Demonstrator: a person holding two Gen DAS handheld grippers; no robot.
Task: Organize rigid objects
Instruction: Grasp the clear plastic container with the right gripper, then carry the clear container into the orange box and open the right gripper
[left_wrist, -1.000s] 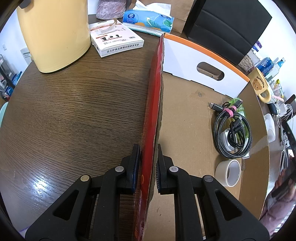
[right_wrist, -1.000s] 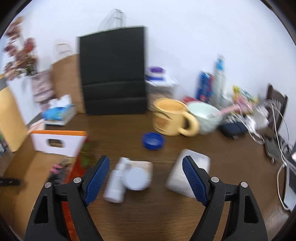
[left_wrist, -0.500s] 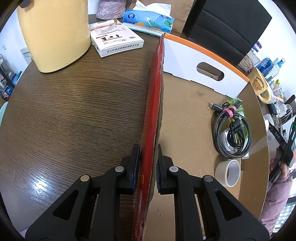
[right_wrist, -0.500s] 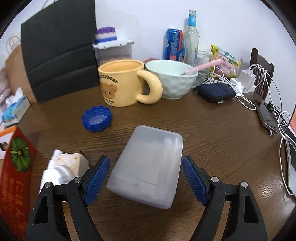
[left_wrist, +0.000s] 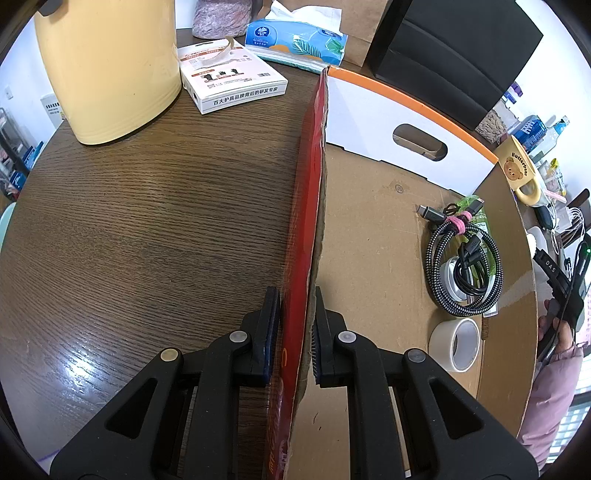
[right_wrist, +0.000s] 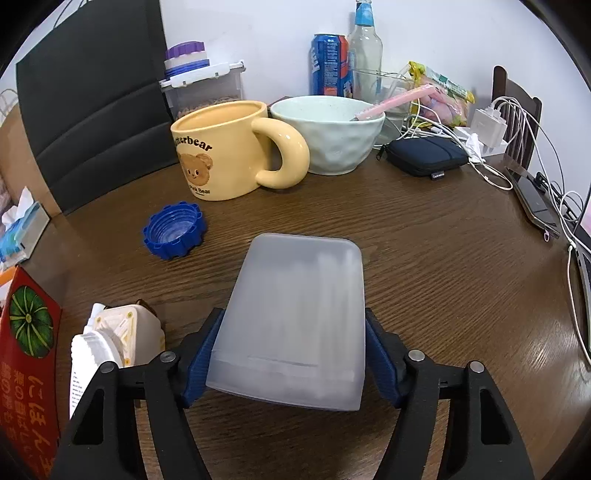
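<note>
My left gripper: fingers pinched on the red side wall of the cardboard box, the wall standing upright between the pads.

Left of that wall, on the bare desk: a yellow container, contents hidden from me; a white printed carton lying flat; a blue tissue pack with a tissue standing out of its top.

Inside the box, right of the wall: a coiled braided cable bound with a pink tie, lying over a green packet and a white round item I cannot identify; a roll of white tape just in front of the coil. The box's far wall is white with an orange top edge and a cut-out handle.

Only my left camera shows the box interior. At its right edge it catches a hand in a pink sleeve with the other gripper.

My right gripper: fingers have just been closing, and the blue pads now sit against both sides of a frosted plastic box resting on the desk; its contents are too cloudy to tell.

Only my right camera shows: small white items left of the fingers; a blue cap, open side up; a yellow bear mug, inside hidden; a pale green bowl with a pink handle leaning in it; a dark pouch.
</note>
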